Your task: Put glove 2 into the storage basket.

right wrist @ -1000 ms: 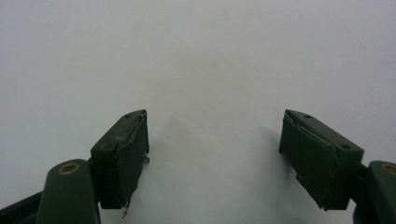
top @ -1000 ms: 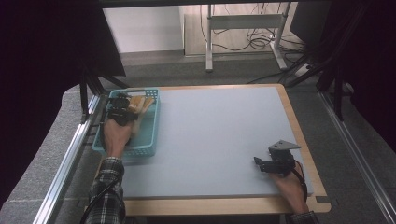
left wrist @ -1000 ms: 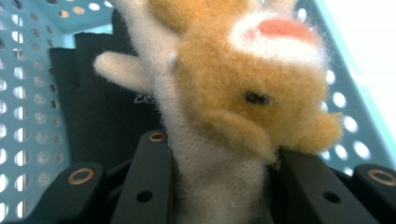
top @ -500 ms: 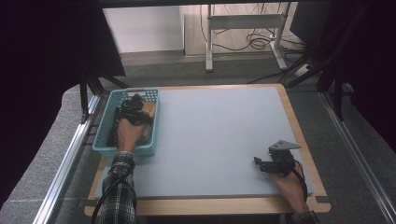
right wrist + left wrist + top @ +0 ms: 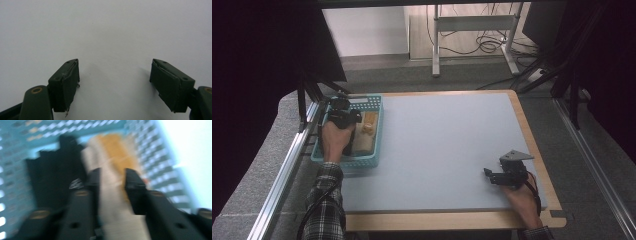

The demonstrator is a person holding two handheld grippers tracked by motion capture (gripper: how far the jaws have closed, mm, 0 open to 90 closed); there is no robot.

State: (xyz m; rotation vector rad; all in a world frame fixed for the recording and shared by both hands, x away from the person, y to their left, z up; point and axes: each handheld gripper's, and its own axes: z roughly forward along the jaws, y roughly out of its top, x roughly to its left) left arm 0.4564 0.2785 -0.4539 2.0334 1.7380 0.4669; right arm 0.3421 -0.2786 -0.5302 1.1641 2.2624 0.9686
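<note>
In the basket [image 5: 374, 161], left claw [image 5: 111, 182] clamped on bread [image 5: 110, 202].

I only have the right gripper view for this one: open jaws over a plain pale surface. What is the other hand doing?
Observer: The left gripper is down inside a teal basket at the table's left edge.
Operator: Is it holding anything?
Observer: Its jaws have just been closing, and a cream-and-tan item sits gripped between them. That view is blurred, so I can't name the item.
Operator: And where does my gripper sit on the table?
Observer: The right gripper is near the right front corner of the table, well apart from the basket.
</note>
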